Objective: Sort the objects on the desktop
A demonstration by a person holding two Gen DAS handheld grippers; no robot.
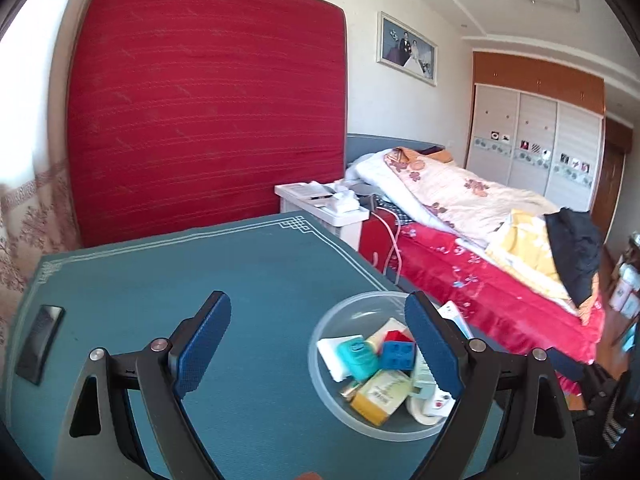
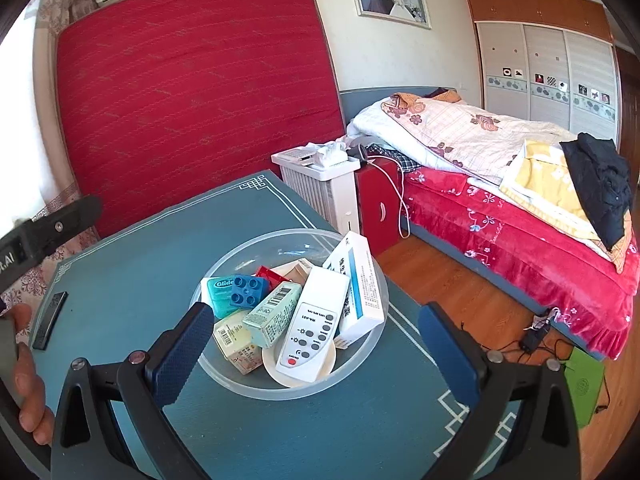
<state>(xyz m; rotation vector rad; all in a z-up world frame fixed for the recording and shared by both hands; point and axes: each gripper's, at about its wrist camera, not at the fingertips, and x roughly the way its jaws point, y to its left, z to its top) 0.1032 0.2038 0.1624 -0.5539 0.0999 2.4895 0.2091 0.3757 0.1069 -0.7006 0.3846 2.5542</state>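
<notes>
Bedroom desk w/ teal mat (image 2: pixel 120 280) — clear bowl (image 2: pixel 224 372) holds most items; black strip (image 2: pixel 50 320) left out. Both grippers, left (image 1: pixel 318 344) & right (image 2: pixel 316 354), released, empty — approach strip low, pinch lengthwise.

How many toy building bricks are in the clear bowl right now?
2. A blue brick lies on top of the pile at the bowl's left side; a red brick sits just behind it, partly covered. Others may be hidden underneath.
</notes>
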